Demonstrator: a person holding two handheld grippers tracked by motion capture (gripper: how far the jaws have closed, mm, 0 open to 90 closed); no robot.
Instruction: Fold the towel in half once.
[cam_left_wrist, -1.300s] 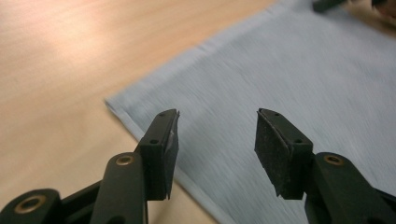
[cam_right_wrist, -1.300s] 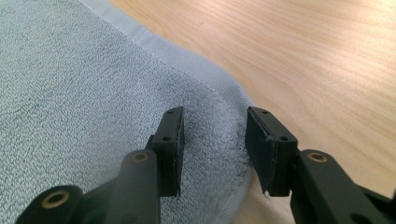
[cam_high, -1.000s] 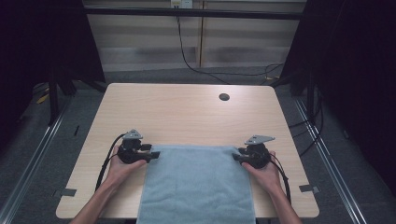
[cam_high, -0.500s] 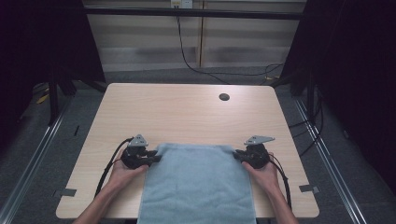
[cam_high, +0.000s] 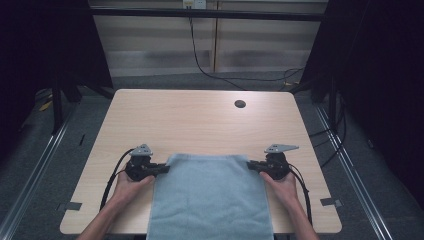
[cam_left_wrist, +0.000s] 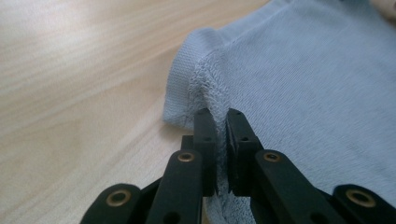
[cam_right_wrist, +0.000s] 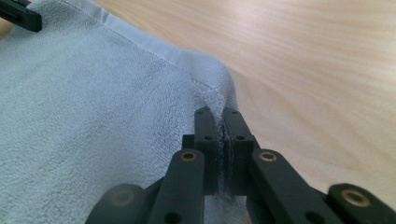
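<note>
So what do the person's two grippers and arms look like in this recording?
Both the left gripper and the right gripper are black, with flat linked jaws joined by brass-coloured rivets. Each carries a grey three-cornered plate on top and trails a black cable back along the forearm. The forearms are bare, with no sleeves in sight.

A light wooden table with rounded corners stands on grey carpeted floor; dark curtains flank it.

Both forearms reach in low and level, left hand-held gripper and right hand-held gripper pointing inward at each other, jaws on both just closed, clamped on cloth.
</note>
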